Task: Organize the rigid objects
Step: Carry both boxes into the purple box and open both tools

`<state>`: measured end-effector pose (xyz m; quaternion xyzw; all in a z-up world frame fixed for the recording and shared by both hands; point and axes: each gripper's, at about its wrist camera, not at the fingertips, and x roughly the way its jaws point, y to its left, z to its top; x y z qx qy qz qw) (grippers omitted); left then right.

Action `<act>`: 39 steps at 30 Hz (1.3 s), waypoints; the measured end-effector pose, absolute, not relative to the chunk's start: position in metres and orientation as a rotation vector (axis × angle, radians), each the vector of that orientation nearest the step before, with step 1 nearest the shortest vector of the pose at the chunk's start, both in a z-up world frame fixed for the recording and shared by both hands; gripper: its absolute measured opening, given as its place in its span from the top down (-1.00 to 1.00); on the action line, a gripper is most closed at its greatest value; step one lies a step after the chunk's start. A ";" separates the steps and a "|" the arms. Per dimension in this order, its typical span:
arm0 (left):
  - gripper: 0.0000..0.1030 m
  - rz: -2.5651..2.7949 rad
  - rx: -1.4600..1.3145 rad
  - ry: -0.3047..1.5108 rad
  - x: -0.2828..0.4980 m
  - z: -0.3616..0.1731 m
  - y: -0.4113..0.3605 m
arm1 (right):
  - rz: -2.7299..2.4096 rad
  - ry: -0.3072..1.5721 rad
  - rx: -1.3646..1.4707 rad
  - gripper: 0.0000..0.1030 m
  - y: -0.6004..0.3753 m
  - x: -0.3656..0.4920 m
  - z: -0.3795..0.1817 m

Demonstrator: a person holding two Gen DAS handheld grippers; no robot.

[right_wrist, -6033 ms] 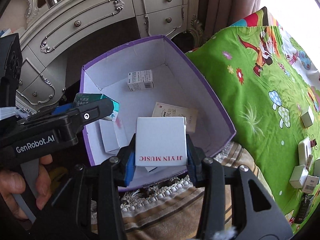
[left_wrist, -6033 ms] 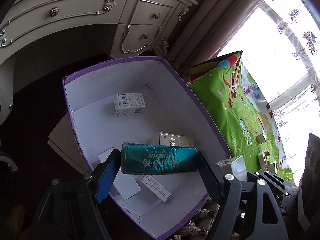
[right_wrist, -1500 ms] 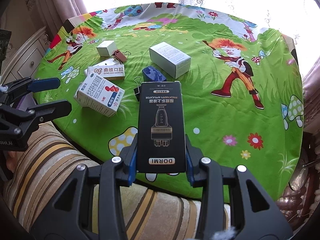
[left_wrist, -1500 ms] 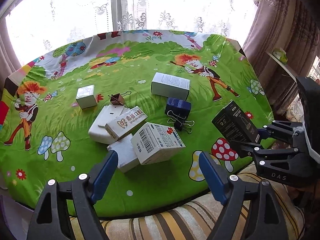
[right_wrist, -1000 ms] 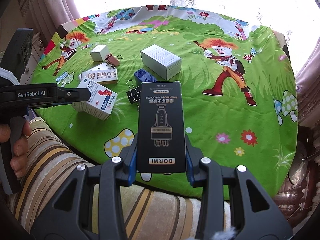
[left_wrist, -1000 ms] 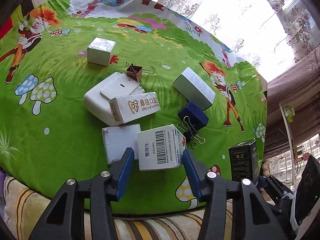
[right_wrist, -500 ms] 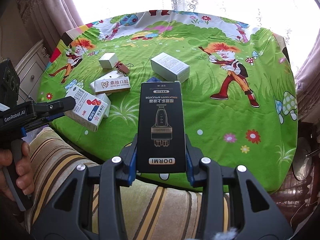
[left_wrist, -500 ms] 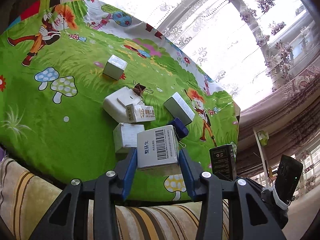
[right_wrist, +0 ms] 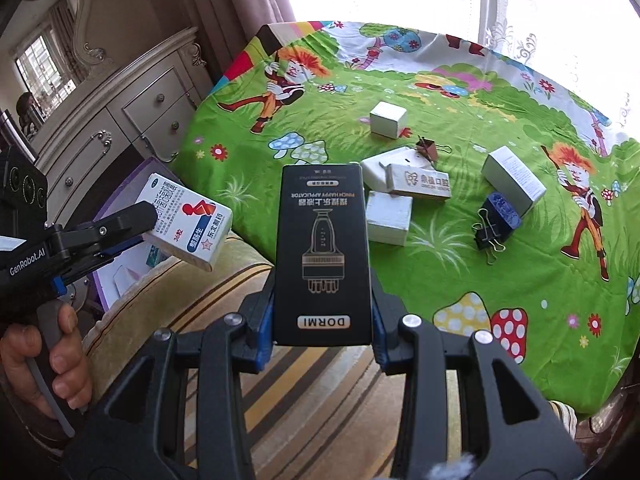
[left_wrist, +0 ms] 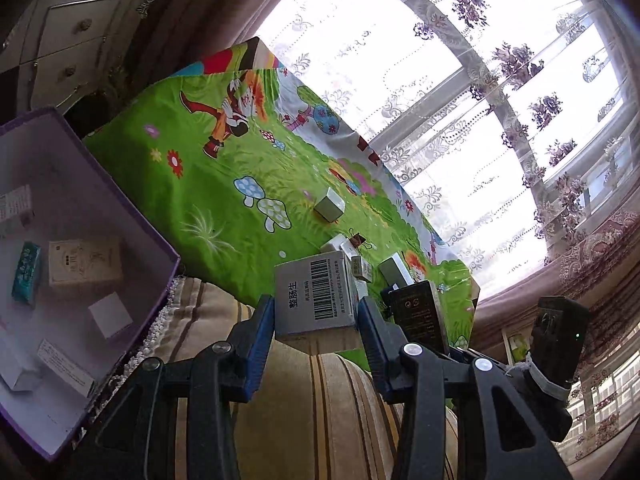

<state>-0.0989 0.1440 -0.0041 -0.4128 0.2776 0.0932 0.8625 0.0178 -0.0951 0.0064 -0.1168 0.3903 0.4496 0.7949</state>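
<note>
- My left gripper (left_wrist: 316, 314) is clamped on a white medicine box (left_wrist: 314, 295), barcode side facing the lens, held in the air at lower centre of the left view.
- My right gripper (right_wrist: 322, 320) is closed on a tall black box (right_wrist: 322, 256), upright at the middle of the right view.
- Both boxes are off the surface (right_wrist: 520, 280), which fills the right half of that view under its green cartoon cloth.
- The purple bin (left_wrist: 132, 200) sits at the left edge of the left view, open, with a teal box (left_wrist: 26, 272) and several pale boxes inside.
- I judge this to be the carry step: two items lifted, neither over the bin yet.
- Next, each box needs to go over the bin's opening, clear of its rim, before I let go.
- More remains on the cloth: several white boxes (right_wrist: 388, 120), a blue box (right_wrist: 500, 214) and binder clips (right_wrist: 486, 238).
</note>
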 end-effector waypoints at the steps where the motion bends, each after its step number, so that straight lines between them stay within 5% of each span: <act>1: 0.15 0.224 -0.874 0.569 -0.108 -0.005 0.153 | 0.990 0.837 -0.266 0.17 -0.086 0.012 0.008; 24: 0.14 0.680 -1.085 0.465 -0.259 -0.062 0.275 | 1.343 0.823 -0.618 0.17 0.115 -0.126 -0.007; 32: -0.10 0.704 -1.105 0.464 -0.264 -0.060 0.279 | 1.369 0.867 -0.680 0.15 0.136 -0.140 -0.035; 33: -0.10 0.702 -1.106 0.465 -0.264 -0.060 0.279 | 1.371 0.869 -0.678 0.12 0.136 -0.139 -0.035; 35: -0.10 0.701 -1.106 0.466 -0.261 -0.060 0.278 | 1.373 0.866 -0.665 -0.30 0.133 -0.137 -0.034; 39: -0.12 0.694 -1.089 0.476 -0.256 -0.055 0.274 | 1.368 0.859 -0.653 -0.40 0.128 -0.136 -0.034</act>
